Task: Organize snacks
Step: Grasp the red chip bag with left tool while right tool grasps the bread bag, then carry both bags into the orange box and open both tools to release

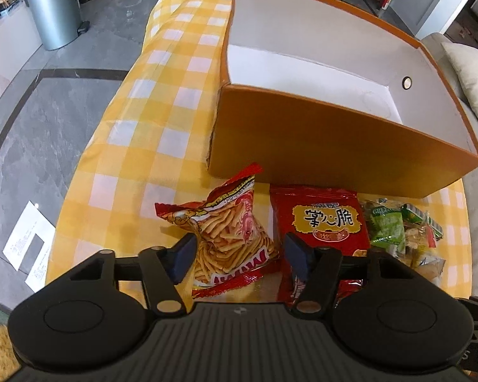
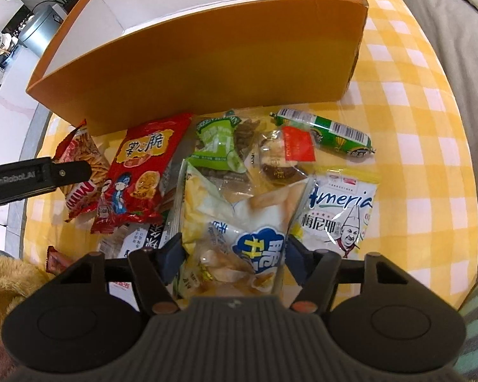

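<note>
A red bag of fries-shaped snacks (image 1: 229, 238) lies on the yellow checked cloth in front of an orange box (image 1: 318, 140) with a white, bare inside. My left gripper (image 1: 240, 256) points down over this bag. The bag sits between the blue pads; the left pad touches it and a thin gap shows at the right pad. Beside it lies a red noodle-snack bag (image 1: 328, 222). In the right wrist view, my right gripper (image 2: 234, 259) straddles a white and blue snack bag (image 2: 255, 242), with both pads against its sides.
More snacks crowd the cloth before the box (image 2: 207, 63): a green bag (image 2: 216, 146), a green sausage (image 2: 331, 133), a white Ameria bag (image 2: 337, 210) and a small red-labelled cake (image 2: 286, 156). A metal bin (image 1: 54, 16) stands on the floor at left, and a sofa at right.
</note>
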